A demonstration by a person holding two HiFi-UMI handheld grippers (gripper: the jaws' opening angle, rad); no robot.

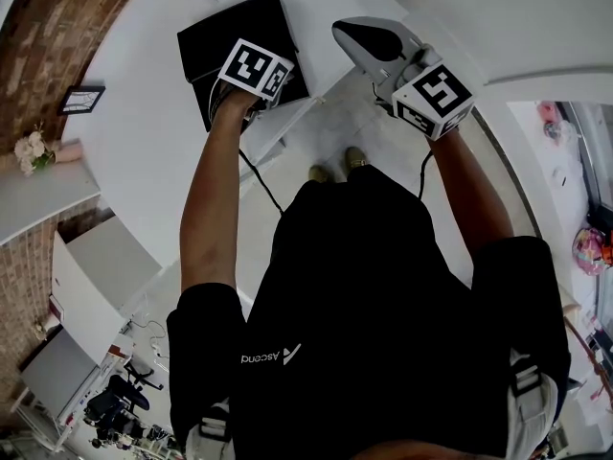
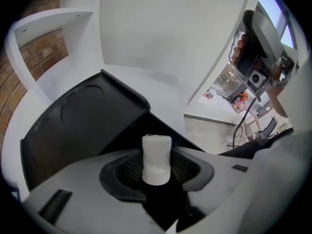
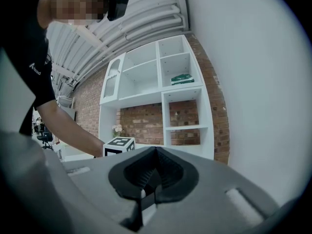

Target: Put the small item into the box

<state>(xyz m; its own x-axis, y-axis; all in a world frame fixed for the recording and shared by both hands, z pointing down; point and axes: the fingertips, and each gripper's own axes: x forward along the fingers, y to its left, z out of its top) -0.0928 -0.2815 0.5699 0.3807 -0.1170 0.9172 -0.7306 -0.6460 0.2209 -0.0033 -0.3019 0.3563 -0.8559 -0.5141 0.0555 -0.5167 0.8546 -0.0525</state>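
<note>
Left tongs (image 2: 157,166): are being kept clamped on the small white item (image 2: 156,150); the item is being gripped low down, upright between the ribbed pads (image 2: 129,168), with its upper part standing clear above them.

Right tongs (image 3: 155,172): are being held together with nothing between them; they are being carried well apart from the box (image 1: 254,22), off to its right, and are being pointed at a white wall.

Box: is being approached from above by the left tongs; it is resting on a white surface (image 1: 144,113); a flat black panel with a pressed circle is being shown next to a darker recess, and whether that recess is the opening cannot be told.

Risk of squashing: the item is seemingly being pinched narrower at the grip; if it is soft, it is likely being deformed, and it could stick to one pad on release.

Risk of a miss: if the tongs are being opened over the flat panel and not the recess, the item is likely being dropped onto the box top; being rounded, it could roll onto the surface.

Risk of shoving: the box is not being steadied by anything; a touch from the left tongs could be pushing it along the surface.
</note>
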